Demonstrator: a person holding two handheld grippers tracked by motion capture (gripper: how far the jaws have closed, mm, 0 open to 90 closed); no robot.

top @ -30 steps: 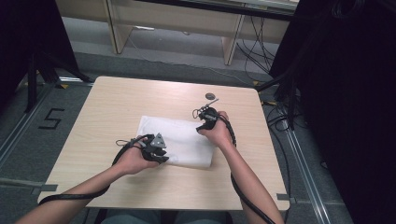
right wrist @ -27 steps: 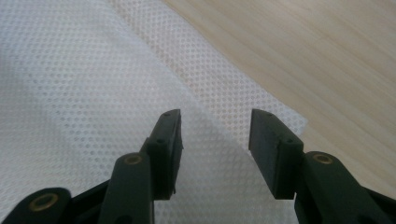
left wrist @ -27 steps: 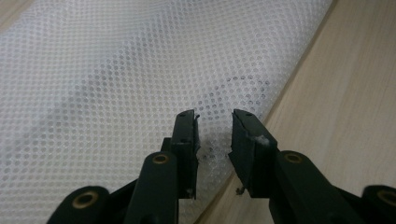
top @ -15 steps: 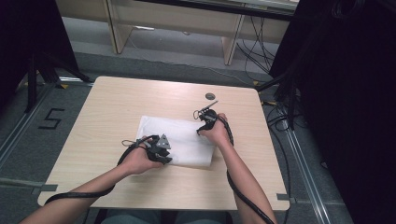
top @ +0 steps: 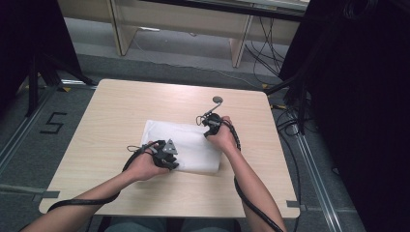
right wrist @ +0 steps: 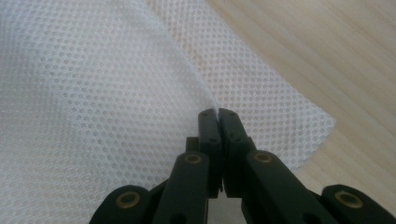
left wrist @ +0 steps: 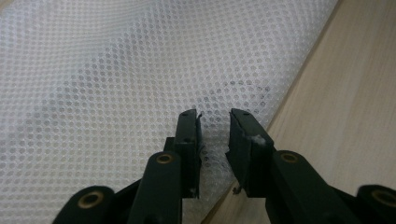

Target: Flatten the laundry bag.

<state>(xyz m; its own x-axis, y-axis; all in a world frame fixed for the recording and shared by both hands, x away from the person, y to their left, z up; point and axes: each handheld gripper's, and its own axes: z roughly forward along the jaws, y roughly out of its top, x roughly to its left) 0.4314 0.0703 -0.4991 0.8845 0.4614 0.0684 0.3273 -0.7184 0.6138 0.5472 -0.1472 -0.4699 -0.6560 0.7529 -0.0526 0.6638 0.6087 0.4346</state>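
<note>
White mesh cloth (top: 186, 145), dotted weave, lying flat.

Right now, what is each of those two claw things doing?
Left gripper: jaws open, just closing, over the white mesh fabric bag.
Right gripper: just closed, pinching a fold of it.

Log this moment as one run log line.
right gripper: just closed, pinching white mesh cloth fold | left gripper: fingers apart over cloth edge | table
</note>
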